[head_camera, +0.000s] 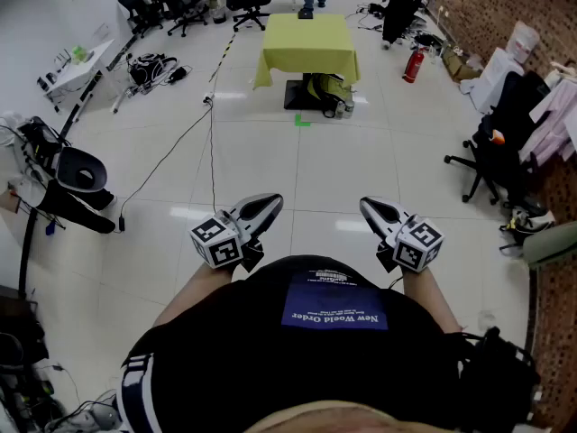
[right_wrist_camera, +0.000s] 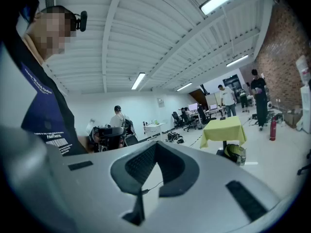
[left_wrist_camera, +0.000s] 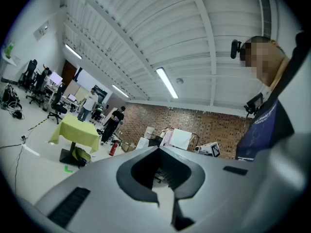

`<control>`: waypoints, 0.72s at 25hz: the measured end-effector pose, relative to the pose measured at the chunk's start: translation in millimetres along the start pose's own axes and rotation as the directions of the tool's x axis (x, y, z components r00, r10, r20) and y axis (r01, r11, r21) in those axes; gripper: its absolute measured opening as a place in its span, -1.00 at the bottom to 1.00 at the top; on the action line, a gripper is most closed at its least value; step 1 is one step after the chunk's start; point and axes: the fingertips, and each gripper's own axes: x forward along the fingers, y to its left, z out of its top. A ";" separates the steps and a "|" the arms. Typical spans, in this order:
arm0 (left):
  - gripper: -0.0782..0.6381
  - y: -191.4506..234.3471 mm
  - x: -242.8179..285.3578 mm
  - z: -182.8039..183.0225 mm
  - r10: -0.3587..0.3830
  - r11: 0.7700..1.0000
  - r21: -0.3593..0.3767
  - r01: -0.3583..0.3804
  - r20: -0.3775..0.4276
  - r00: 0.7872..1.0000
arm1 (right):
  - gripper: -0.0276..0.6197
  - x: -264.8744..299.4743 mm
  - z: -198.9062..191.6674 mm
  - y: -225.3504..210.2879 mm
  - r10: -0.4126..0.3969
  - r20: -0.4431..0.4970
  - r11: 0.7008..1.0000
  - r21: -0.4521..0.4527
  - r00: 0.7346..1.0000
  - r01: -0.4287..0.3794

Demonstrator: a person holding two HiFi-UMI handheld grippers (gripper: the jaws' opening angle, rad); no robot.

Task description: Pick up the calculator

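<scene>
At waist: left gripper [head_camera: 269,204] and right gripper [head_camera: 370,206], level, well apart; jaws of both closed tip to tip, nothing between. Far ahead: green-draped table [head_camera: 306,50]; small dark item [head_camera: 306,13] on its far edge, too small to confirm as calculator.

A green-clothed table [head_camera: 306,48] stands near a red extinguisher [head_camera: 413,64].

Small dark shape, perhaps the calculator [head_camera: 305,13], flat at the distant yellow-green table [head_camera: 306,48] far edge
</scene>
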 end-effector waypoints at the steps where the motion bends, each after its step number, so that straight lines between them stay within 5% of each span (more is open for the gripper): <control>1: -0.76 -4.0 5.5 -4.5 -0.002 1.000 0.001 0.002 -0.003 1.000 | -0.96 -6.3 -2.2 -3.9 0.000 0.000 1.000 0.000 1.000 0.000; 9: -0.76 -18.5 40.3 -27.2 -0.014 1.000 -0.021 0.013 -0.039 0.999 | -0.96 -35.7 -13.3 -36.9 -0.018 0.001 0.999 0.032 1.000 0.018; 18: -0.76 39.6 40.2 -10.4 -0.045 0.998 -0.042 0.044 -0.034 0.998 | -0.96 18.9 -7.4 -52.7 -0.038 -0.021 0.999 0.023 0.999 0.038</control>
